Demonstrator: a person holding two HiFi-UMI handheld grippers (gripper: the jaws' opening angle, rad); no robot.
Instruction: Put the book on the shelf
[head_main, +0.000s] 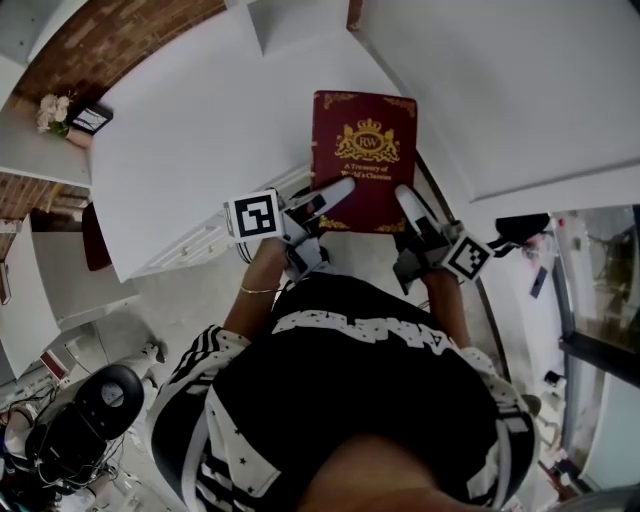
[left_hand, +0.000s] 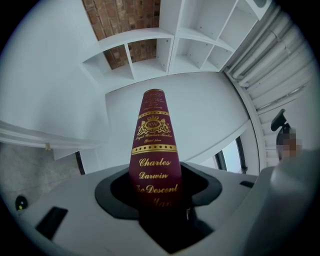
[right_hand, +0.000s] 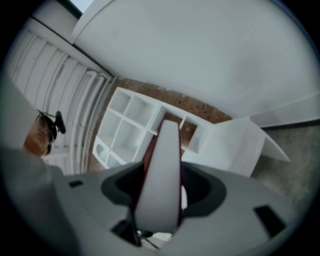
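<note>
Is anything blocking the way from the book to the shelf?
Nothing visible does. In the left gripper view, beyond the book, the shelf has open compartments that look empty.

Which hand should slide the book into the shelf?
Probably the left gripper. It is clamped on the spine of the book, with the open boxes of the shelf ahead of it, so it could push the book in spine-out. The right gripper clamps the page edge, which would enter first.
</note>
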